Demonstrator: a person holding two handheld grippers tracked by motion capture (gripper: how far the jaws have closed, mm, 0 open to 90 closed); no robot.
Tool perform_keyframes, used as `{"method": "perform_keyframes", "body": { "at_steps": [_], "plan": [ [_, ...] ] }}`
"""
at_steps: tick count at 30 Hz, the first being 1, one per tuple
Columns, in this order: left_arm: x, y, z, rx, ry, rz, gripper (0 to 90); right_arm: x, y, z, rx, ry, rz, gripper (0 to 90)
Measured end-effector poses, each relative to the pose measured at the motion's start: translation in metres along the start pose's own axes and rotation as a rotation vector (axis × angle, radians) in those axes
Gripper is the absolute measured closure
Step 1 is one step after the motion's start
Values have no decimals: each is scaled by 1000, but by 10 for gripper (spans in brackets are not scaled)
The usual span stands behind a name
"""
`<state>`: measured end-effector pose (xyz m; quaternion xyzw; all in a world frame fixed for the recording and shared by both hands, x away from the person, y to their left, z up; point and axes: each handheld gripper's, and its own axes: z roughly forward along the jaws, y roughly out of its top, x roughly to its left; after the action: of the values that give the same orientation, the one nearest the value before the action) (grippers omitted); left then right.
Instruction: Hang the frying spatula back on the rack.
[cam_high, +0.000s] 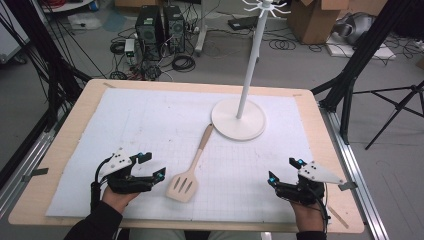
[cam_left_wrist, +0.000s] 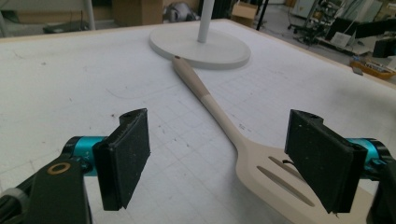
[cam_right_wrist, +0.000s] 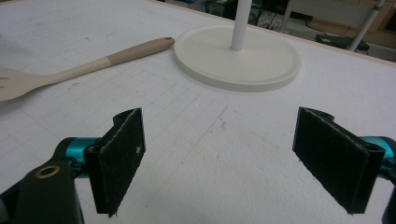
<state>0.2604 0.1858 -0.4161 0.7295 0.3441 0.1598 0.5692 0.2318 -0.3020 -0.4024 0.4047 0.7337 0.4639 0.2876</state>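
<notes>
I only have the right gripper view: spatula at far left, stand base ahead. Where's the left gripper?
Observer: The left gripper sits beside the spatula, at its slotted blade, open, not touching it.
Operator: Does the handle touch the stand?
Observer: The handle tip lies right at the rim of the stand base; contact is unclear.
Operator: What tops the stand?
Observer: Hooks branch from the pole top.
</notes>
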Motion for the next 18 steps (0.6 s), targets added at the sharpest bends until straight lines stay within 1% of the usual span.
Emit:
{"method": "perform_keyframes", "body": {
  "at_steps": [1, 2, 3, 4, 5, 6, 7, 8, 9, 10, 11, 12, 13, 14, 15, 16, 18],
  "plan": [
    [0, 0, 0, 0, 0, 0, 223, 0, 0, 1, -1, 2, -6, 158],
    [-2, 4, 3, 24, -10, -4, 223, 1, 1, 1, 2, 4, -8, 158],
    [-2, 4, 3, 24, -10, -4, 222, 1, 1, 1, 2, 4, -8, 158],
    [-4, 6, 5, 35, -13, -4, 222, 1, 1, 1, 2, 4, -7, 157],
    [-6, 8, 8, 47, -17, -1, 222, 1, 1, 2, 1, 7, -9, 158],
    [-11, 15, 16, 66, -24, 10, 222, 1, 2, 2, -4, 8, -11, 158],
    [-11, 15, 16, 66, -24, 10, 224, 1, 2, 2, -4, 8, -11, 158],
    [-15, 22, 26, 95, -35, 24, 225, 1, 2, 3, -1, 12, -13, 157],
    [-15, 22, 26, 95, -35, 24, 225, 1, 2, 3, -1, 13, -13, 158],
    [-20, 29, 38, 135, -51, 39, 230, 1, 2, 3, -2, 14, -12, 158],
    [-20, 29, 38, 135, -51, 39, 249, 1, 2, 3, -2, 14, -12, 158],
    [-24, 35, 51, 185, -79, 55, 282, 1, 2, 2, -2, 15, -2, 158],
    [-24, 35, 51, 185, -79, 55, 315, 1, 2, 2, -2, 15, -2, 158],
    [-25, 39, 59, 226, -93, 68, 332, 1, 2, 3, 0, 17, -7, 158],
    [-26, 41, 64, 244, -93, 74, 332, 1, 2, 3, 0, 17, -7, 158],
    [-27, 43, 70, 272, -90, 83, 334, 1, 2, 3, 1, 17, -10, 158],
    [-28, 44, 83, 330, -76, 87, 339, 1, 2, 4, 5, 17, -9, 158]
  ]
}}
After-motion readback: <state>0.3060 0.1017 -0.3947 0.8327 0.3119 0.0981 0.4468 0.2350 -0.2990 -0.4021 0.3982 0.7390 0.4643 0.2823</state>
